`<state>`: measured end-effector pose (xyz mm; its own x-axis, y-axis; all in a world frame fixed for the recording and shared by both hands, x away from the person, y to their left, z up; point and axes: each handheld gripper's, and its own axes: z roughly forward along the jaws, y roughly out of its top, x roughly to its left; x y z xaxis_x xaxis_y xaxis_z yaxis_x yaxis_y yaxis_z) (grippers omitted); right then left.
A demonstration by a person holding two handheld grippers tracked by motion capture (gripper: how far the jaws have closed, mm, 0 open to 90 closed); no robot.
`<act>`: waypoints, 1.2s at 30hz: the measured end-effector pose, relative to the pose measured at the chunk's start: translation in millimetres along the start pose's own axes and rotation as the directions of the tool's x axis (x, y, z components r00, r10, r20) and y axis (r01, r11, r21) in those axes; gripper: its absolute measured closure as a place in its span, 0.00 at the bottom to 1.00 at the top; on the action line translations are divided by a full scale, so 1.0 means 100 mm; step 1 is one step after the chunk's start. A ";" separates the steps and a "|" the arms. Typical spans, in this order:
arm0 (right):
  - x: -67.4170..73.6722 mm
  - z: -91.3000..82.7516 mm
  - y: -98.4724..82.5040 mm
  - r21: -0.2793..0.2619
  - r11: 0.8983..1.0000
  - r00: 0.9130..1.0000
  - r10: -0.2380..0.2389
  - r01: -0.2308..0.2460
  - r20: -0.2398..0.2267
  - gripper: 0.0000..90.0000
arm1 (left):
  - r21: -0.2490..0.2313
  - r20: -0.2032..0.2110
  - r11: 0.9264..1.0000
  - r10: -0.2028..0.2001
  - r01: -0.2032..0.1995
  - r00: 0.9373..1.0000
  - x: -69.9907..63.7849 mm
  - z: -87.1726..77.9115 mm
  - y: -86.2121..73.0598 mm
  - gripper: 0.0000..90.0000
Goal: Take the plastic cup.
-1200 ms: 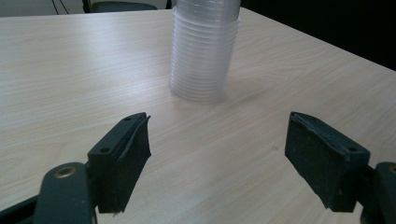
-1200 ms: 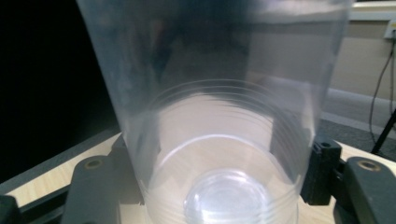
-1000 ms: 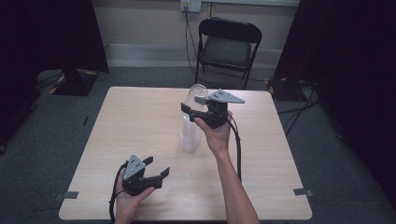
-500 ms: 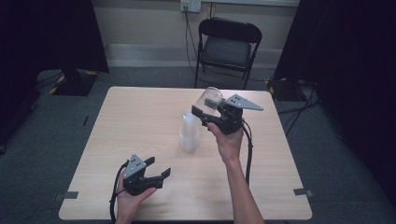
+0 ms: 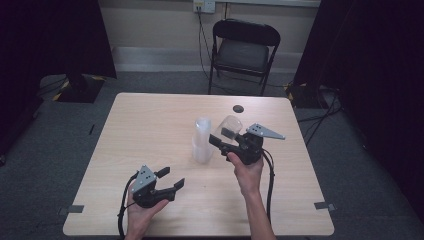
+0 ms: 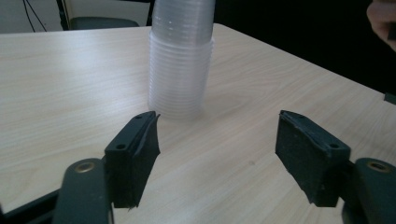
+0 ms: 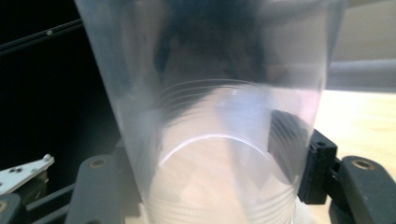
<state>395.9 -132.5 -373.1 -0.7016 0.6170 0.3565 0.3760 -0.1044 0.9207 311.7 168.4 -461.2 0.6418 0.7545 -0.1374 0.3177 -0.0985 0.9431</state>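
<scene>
A stack of clear plastic cups (image 5: 202, 142) stands upright near the middle of the wooden table (image 5: 145, 120). My right gripper (image 5: 220, 138) hovers just right of the stack, shut on a single clear cup (image 5: 228, 127) that is tilted. In the right gripper view that cup (image 7: 210, 93) sits between the jaws of the right gripper (image 7: 210, 182). My left gripper (image 5: 171, 180) rests open at the near left of the table. In the left gripper view the stack (image 6: 180, 60) stands a little beyond the left gripper (image 6: 217, 149), with nothing between the jaws.
A black folding chair (image 5: 242, 50) stands behind the table's far edge. A small dark round spot (image 5: 238, 108) marks the table's far right. A hand (image 6: 383, 16) shows at the top right of the left gripper view.
My right gripper has carried the single cup from above the stack to the right and toward the person. The left gripper has stayed in place.
</scene>
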 end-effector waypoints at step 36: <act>0.05 0.02 -0.89 0.148 0.937 0.927 0.339 -0.317 -0.159 0.40 | -0.060 0.096 0.993 0.105 -0.100 0.990 -0.22 0.26 0.06 0.44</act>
<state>360.4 -118.2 -453.9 -0.6189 0.4128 0.6682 0.6647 -0.1779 0.7256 317.9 134.2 -460.3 0.7356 0.6742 -0.0658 0.2094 -0.1340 0.9686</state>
